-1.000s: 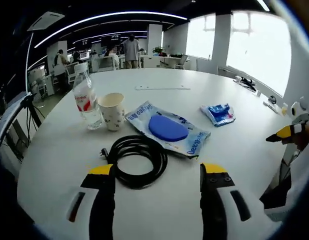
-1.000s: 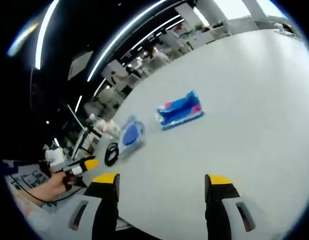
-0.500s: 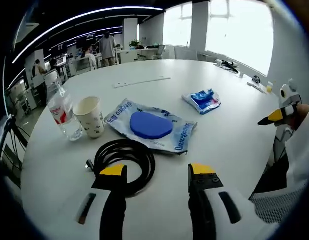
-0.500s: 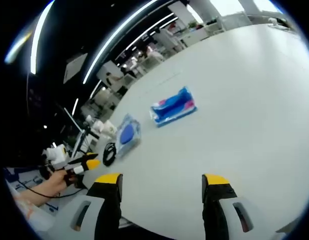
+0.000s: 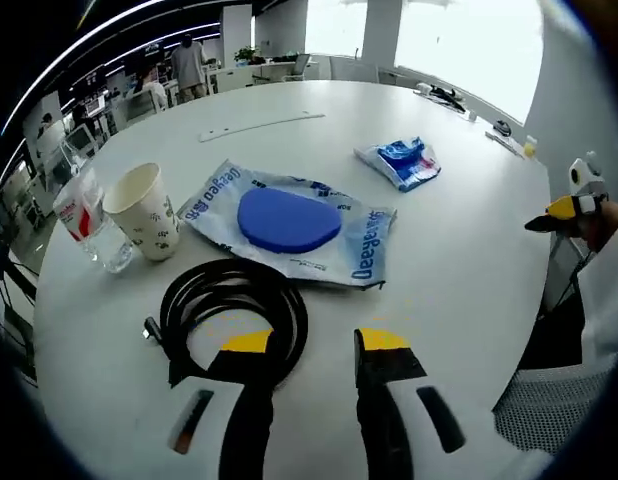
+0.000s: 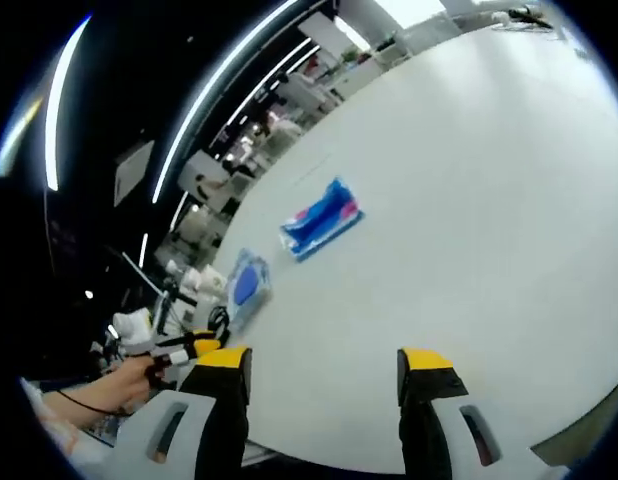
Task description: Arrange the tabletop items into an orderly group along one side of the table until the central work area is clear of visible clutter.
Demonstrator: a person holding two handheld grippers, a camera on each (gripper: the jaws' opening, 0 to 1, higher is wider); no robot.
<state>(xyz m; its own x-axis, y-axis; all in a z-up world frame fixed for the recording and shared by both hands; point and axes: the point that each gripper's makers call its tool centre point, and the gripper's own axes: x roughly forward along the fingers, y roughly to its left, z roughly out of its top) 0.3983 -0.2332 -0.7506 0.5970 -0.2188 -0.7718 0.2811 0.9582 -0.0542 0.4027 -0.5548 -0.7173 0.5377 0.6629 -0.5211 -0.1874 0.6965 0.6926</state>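
The left gripper (image 5: 314, 342) hangs with jaws apart and empty over the near edge of the coiled black cable (image 5: 232, 315) on the white worktop (image 5: 469, 250). Beyond the cable lies a blue-disc packet (image 5: 289, 225); a paper cup (image 5: 141, 211) stands left, beside a water bottle (image 5: 87, 218). The right gripper (image 6: 321, 355) is spread wide, empty, far from the blue tissue pack (image 6: 320, 219).

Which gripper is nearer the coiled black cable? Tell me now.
Left. The left gripper hangs open right at the coiled black cable, one jaw over its loop. The right gripper is open over bare table, well off to the side of the cable.
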